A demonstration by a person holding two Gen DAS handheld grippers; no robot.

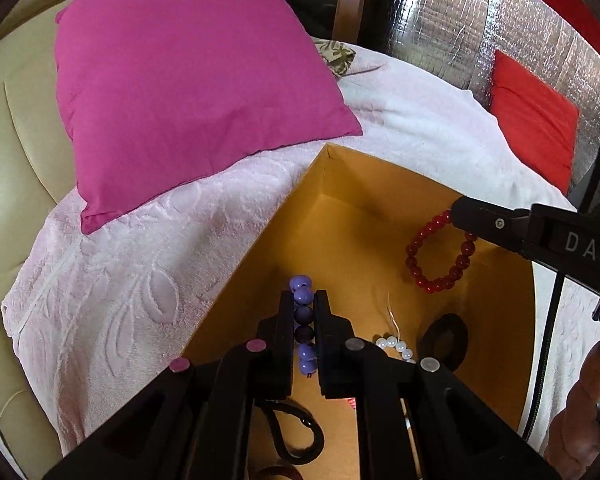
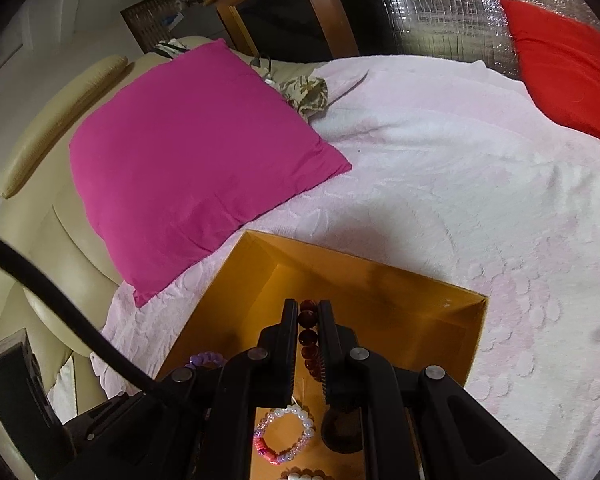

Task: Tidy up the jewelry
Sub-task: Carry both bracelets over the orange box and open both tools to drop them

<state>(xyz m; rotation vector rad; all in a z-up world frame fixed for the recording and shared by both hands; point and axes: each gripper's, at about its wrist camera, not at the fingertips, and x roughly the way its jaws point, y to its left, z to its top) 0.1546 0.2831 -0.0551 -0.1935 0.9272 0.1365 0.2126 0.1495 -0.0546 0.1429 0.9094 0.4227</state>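
1. Left tool (image 1: 304, 312) is clamped on the purple bead bracelet (image 1: 303, 296), lower centre of the left view, over the yellow box (image 1: 364, 184).
2. Right tool (image 2: 308, 320) pinches the red bead bracelet (image 2: 307, 338) above the same box, lower centre.
3. We judge both light, limp, with slippery beads; grip across the strand.

A home living room: a cream leather sofa (image 2: 40, 216) draped with a pale pink embossed throw (image 2: 440, 208), a magenta cushion (image 2: 196, 160) at 10 o'clock, a red cushion (image 2: 568, 68) at 2 o'clock, a wooden glass-fronted cabinet (image 2: 284, 12) at 12 o'clock.
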